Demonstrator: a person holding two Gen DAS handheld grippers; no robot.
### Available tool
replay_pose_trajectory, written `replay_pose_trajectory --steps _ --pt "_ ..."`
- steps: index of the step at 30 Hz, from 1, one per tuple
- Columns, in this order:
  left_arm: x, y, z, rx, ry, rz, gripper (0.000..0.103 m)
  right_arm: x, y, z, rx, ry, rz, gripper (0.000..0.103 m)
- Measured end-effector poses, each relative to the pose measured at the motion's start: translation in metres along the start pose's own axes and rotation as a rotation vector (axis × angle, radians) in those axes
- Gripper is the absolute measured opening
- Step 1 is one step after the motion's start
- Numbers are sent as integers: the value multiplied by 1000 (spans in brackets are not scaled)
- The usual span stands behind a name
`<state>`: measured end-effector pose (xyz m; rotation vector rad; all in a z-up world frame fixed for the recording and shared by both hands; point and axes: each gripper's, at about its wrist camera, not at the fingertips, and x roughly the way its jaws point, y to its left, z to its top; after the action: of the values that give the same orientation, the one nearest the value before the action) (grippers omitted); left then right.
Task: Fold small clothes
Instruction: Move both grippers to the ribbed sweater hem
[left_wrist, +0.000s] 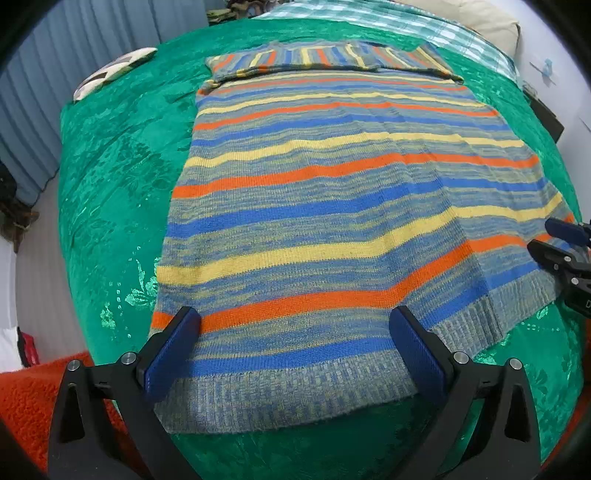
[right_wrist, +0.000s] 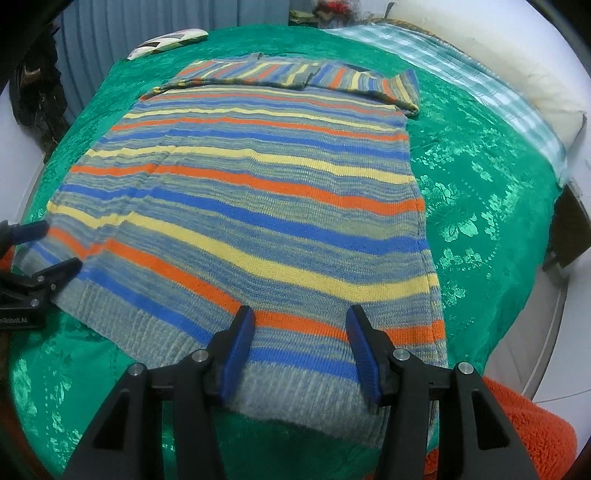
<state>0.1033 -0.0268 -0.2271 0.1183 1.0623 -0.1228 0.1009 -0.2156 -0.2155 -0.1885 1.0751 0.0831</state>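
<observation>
Jaws spread on both: the left gripper (left_wrist: 293, 345) and right gripper (right_wrist: 301, 345) straddle the ribbed hem (left_wrist: 280, 398) of the striped knit sweater (left_wrist: 332, 177), which lies flat on the green bedspread (left_wrist: 110, 184). Soft, floppy, probably stretchy; pinch the hem's two corners.

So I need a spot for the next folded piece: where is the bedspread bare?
Bare green bedspread runs between the striped sweater and the checked cloth. Another strip lies between the sweater's other edge and the patterned cushion. The near hem is crowded by both grippers.
</observation>
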Motion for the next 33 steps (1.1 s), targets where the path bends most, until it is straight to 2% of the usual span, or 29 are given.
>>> replay_pose_trajectory --steps 33 --pt "1 2 1 6 31 -7 102 -1 4 -2 -20 -19 -24 53"
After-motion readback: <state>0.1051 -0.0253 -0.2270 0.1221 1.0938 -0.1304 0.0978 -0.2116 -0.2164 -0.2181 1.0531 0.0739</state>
